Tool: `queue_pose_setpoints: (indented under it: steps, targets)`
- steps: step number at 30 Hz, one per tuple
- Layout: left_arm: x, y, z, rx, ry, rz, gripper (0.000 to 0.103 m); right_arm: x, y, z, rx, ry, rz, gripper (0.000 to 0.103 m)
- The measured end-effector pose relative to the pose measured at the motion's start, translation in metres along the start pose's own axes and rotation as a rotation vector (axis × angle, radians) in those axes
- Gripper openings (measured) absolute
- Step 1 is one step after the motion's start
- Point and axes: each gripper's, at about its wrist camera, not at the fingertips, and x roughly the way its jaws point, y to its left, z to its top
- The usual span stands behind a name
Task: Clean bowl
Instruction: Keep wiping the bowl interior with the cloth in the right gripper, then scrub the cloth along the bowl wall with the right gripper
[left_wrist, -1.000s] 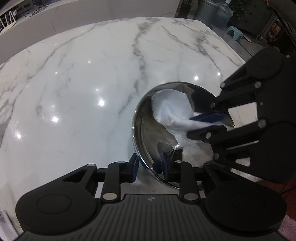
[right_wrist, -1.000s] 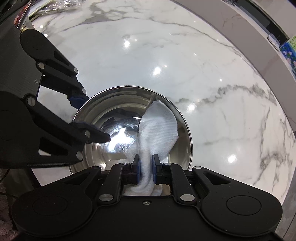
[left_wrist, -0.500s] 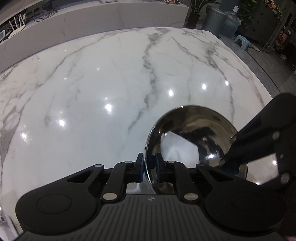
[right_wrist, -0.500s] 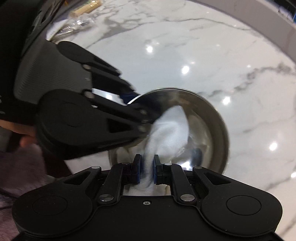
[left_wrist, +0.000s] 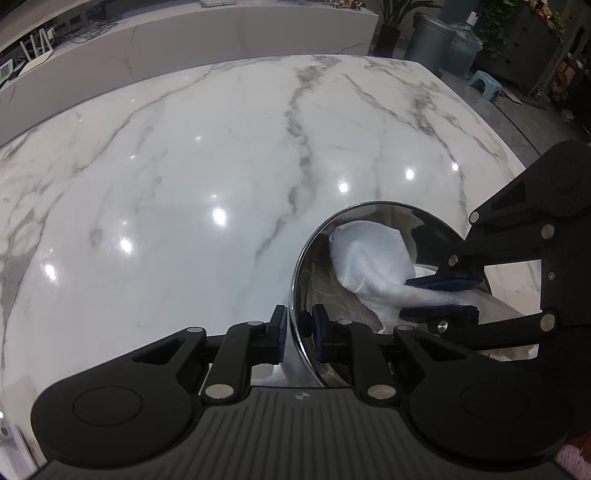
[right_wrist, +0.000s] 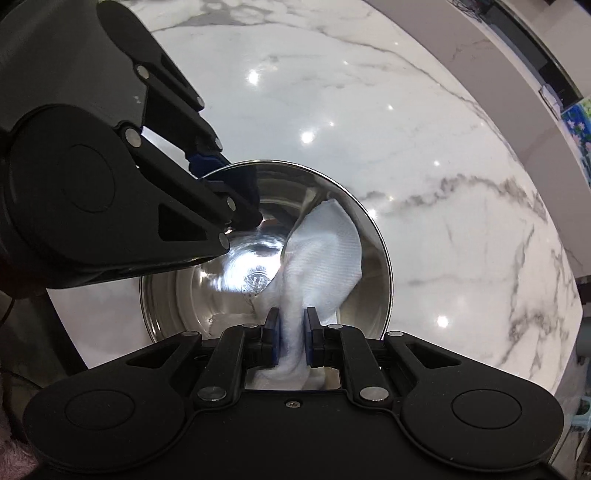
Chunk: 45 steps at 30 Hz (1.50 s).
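A shiny steel bowl (left_wrist: 321, 273) is held tilted above the marble table (left_wrist: 184, 184). My left gripper (left_wrist: 299, 326) is shut on the bowl's rim, one finger outside and one inside. My right gripper (right_wrist: 292, 328) is shut on a white paper towel (right_wrist: 325, 254) that lies against the bowl's inner wall (right_wrist: 192, 299). In the left wrist view the towel (left_wrist: 373, 258) spreads inside the bowl, with the right gripper (left_wrist: 439, 299) entering from the right. In the right wrist view the left gripper (right_wrist: 225, 184) clamps the far left rim.
The marble table's right edge (left_wrist: 491, 122) drops to a floor with a grey bin (left_wrist: 432, 40) and a small blue stool (left_wrist: 485, 85). A low white wall (left_wrist: 184, 33) runs behind the table. A pink cloth (right_wrist: 14, 443) shows at the lower left.
The towel has swept across the inside of the bowl and back toward the far wall. The bowl has shifted and tilted in the left gripper's hold. Both grips remain shut.
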Motion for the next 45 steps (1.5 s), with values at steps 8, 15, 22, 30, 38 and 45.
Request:
queue_pose_setpoints:
  steps: [8,15,22,30,38,45]
  targets:
    - [0.001,-0.004,-0.008,0.0,0.044,-0.038,0.036,0.002,-0.003,0.002,0.021,-0.007,0.017,0.01]
    - [0.001,-0.007,-0.01,0.038,0.045,-0.033,0.02,0.005,-0.005,0.004,0.032,-0.012,0.023,0.01]
    - [0.001,-0.003,-0.003,0.022,0.006,-0.009,0.013,0.005,-0.005,0.009,0.07,-0.014,0.074,0.011]
    - [0.001,-0.004,0.0,0.021,-0.011,0.004,0.012,0.008,-0.012,0.017,0.214,-0.063,0.301,0.011]
    - [-0.001,-0.003,-0.001,0.029,-0.008,0.006,0.012,0.015,-0.003,0.022,0.081,-0.009,0.145,0.011]
    - [0.0,-0.003,-0.001,0.011,0.005,0.007,0.019,0.021,-0.002,0.023,0.032,-0.014,0.016,0.011]
